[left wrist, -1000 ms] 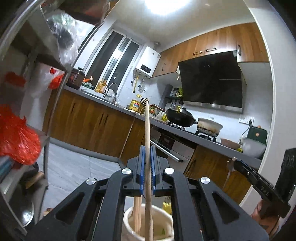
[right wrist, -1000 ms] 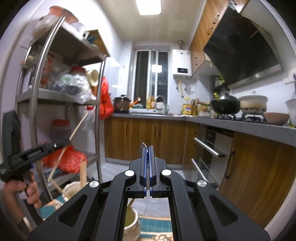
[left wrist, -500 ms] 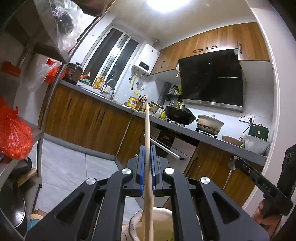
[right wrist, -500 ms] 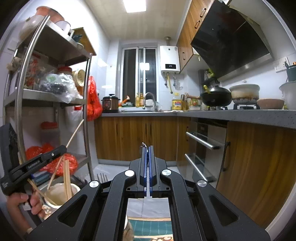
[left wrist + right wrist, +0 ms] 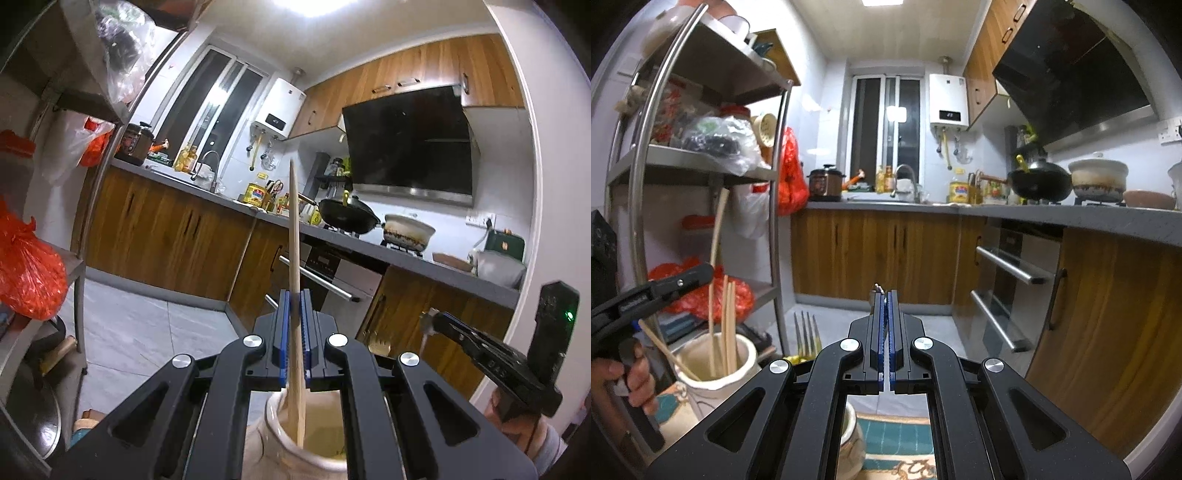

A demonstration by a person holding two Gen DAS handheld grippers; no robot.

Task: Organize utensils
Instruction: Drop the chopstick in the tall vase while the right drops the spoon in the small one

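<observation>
My left gripper (image 5: 294, 299) is shut on a long wooden chopstick (image 5: 293, 229) that stands nearly upright. Its lower end is inside a cream ceramic holder (image 5: 314, 448) right under the jaws. In the right wrist view the same holder (image 5: 701, 380) has several chopsticks in it, and the left gripper (image 5: 703, 271) grips the tallest chopstick (image 5: 716, 236). My right gripper (image 5: 884, 295) is shut on a thin metal utensil handle (image 5: 877, 287); only its tip shows above the pads. A second holder (image 5: 851, 435) sits below it, beside an upright fork (image 5: 807, 330).
A steel shelf rack (image 5: 775, 206) with red bags stands at the left. Wooden cabinets (image 5: 871, 254), a grey counter (image 5: 1052, 216) and an oven with bar handles (image 5: 1008, 266) run along the back and right. A patterned mat (image 5: 897, 432) lies under the holders. A hand (image 5: 624, 376) holds the left gripper.
Both grippers have sunk. The chopstick has gone down into the cream holder and stands more upright. The holder and the fork now show larger and higher in the right wrist view.
</observation>
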